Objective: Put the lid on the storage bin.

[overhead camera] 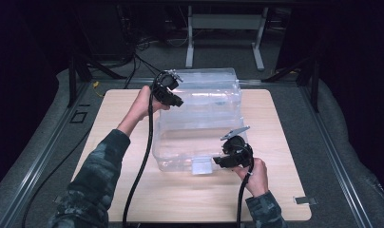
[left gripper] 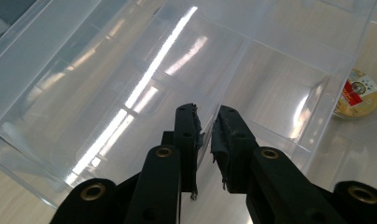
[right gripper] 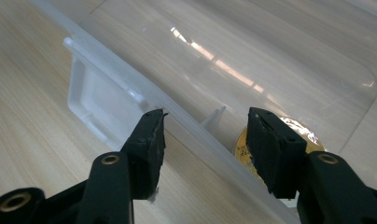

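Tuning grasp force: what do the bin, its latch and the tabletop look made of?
Bin: clear rigid plastic by the look, glossy; the table shows through its walls and light strips reflect on it. Latch: frosted whitish plastic, moulded ribs, duller than the walls. Tabletop: pale wood grain with a matte sheen, probably laminate or veneer; which one can't be told.

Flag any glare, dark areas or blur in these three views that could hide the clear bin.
High view: dark surround, pale wooden table lit, clear plastic storage bin low in contrast. Left gripper view: long white glare streaks across the bin's wall; round gold-and-red tin seen through the plastic, soft. Right gripper view: glare line on the bin's wall; black tongs blurred up close.
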A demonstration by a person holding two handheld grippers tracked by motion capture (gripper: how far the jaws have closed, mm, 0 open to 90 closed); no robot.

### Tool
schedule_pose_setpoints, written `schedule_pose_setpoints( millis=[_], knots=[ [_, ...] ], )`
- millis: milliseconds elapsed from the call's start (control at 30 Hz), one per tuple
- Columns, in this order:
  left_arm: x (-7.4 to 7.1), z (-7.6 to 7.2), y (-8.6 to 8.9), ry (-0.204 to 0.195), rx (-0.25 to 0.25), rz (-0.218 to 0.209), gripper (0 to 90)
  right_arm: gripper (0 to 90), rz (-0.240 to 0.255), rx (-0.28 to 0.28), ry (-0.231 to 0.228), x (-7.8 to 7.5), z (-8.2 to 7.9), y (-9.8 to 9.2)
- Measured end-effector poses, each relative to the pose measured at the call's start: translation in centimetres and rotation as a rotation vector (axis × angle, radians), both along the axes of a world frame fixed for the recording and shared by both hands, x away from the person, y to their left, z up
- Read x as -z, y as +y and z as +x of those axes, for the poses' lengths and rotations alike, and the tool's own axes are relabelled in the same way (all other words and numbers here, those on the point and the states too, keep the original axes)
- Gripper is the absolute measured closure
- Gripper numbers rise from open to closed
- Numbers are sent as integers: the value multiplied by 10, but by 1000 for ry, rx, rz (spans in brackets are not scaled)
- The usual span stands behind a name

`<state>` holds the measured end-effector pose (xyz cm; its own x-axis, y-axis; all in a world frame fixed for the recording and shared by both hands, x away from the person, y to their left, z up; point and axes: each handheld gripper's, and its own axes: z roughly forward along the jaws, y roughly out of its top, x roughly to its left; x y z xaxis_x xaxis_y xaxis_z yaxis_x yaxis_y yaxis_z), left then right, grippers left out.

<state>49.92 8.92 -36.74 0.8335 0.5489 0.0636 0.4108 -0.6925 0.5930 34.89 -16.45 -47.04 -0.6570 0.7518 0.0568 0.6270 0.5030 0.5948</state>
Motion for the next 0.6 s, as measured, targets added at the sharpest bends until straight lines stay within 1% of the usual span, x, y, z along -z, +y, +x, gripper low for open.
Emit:
schedule_pose_setpoints(
  millis=[100, 133, 233, 267, 300, 333, 367, 400, 433, 500, 600],
  knots=[
    [-1, -3, 0, -8, -5, 1, 788, 466, -1, 2, 0, 0, 1, 0],
    [-1, -4, 1, -7, -4, -4, 788, 465, -1, 3, 4, 0, 1, 0],
    [-1, -8, 1, -17, 3, -7, 789, 463, -1, 5, 4, 0, 1, 0],
    [-2, -9, 1, -18, 9, -6, 789, 448, 2, 7, 2, 0, 1, 1],
    [-2, -9, 1, -17, 14, -14, 794, 488, -11, 3, 34, 5, 5, 3],
    [-2, -10, 1, -25, 9, -5, 795, 477, -21, -1, 32, 10, 7, 5],
    [-2, -11, 2, -24, 5, -10, 794, 475, -13, -3, 32, 11, 8, 5],
    [-2, -11, 2, -26, 3, -8, 793, 486, -30, 4, 24, 8, 6, 7],
    [-2, -11, 2, -29, 4, -9, 793, 485, -32, 3, 19, 7, 5, 7],
    [-2, -12, 1, -30, 11, -8, 794, 485, -22, 3, 15, 8, 5, 6],
    [-2, -14, 1, -36, 13, -5, 795, 484, -26, 8, 20, 8, 6, 6]
  ],
)
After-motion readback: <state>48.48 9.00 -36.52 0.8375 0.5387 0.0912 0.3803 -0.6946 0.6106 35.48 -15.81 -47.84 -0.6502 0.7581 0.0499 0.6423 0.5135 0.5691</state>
